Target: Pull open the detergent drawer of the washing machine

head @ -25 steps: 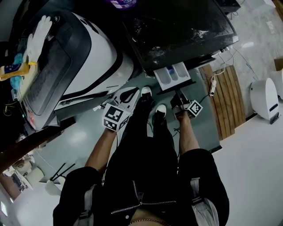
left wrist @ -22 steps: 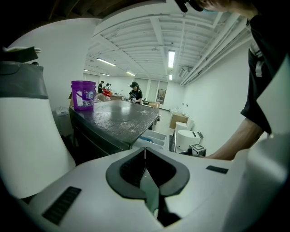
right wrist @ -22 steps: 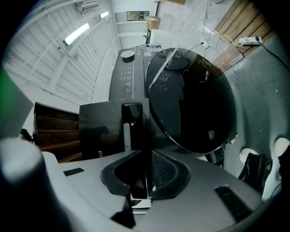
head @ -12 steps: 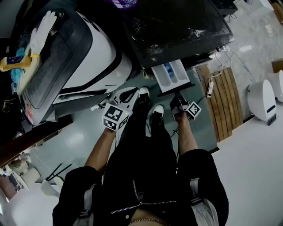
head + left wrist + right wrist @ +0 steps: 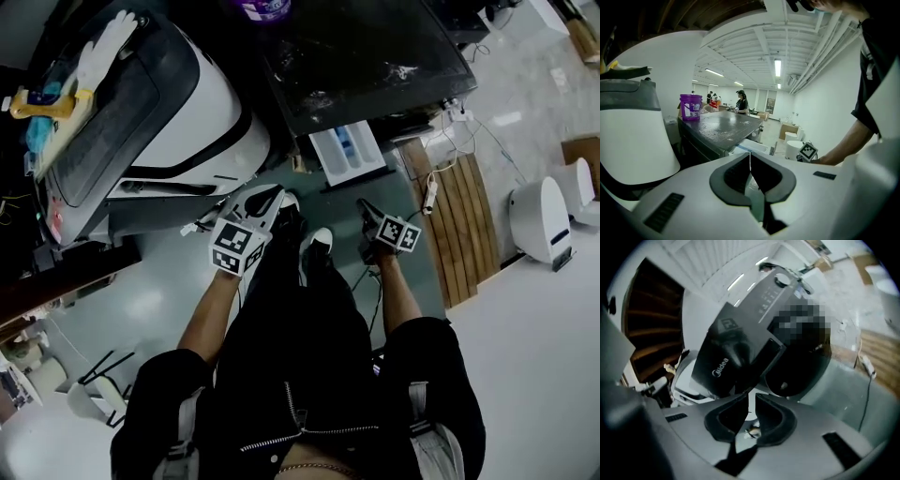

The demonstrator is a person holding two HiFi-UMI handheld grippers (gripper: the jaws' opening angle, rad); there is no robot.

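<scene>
The dark washing machine [image 5: 366, 56] stands at the top of the head view, and its white detergent drawer [image 5: 345, 150] is pulled out, with blue inserts showing. My right gripper [image 5: 364, 208] hangs just below the drawer and apart from it. Only a thin slit shows between its jaws, which hold nothing. In the right gripper view the right gripper [image 5: 751, 397] points at the machine's dark front [image 5: 740, 348] and round door [image 5: 801, 357]. My left gripper [image 5: 258, 202] is left of the drawer. The left gripper [image 5: 750, 154] is shut and empty, with the drawer [image 5: 752, 146] beyond it.
A white top-loading washer [image 5: 216, 122] stands at the left, with a glove [image 5: 101, 52] on its lid. A purple bucket [image 5: 691, 107] sits on the dark machine. Wooden slats [image 5: 450, 216], cables and a white unit [image 5: 536, 220] lie to the right. The person's shoes [image 5: 314, 246] are below.
The right gripper has drawn back a little from the pulled-out drawer and rolled. The left gripper shifted slightly. The drawer stays out.
</scene>
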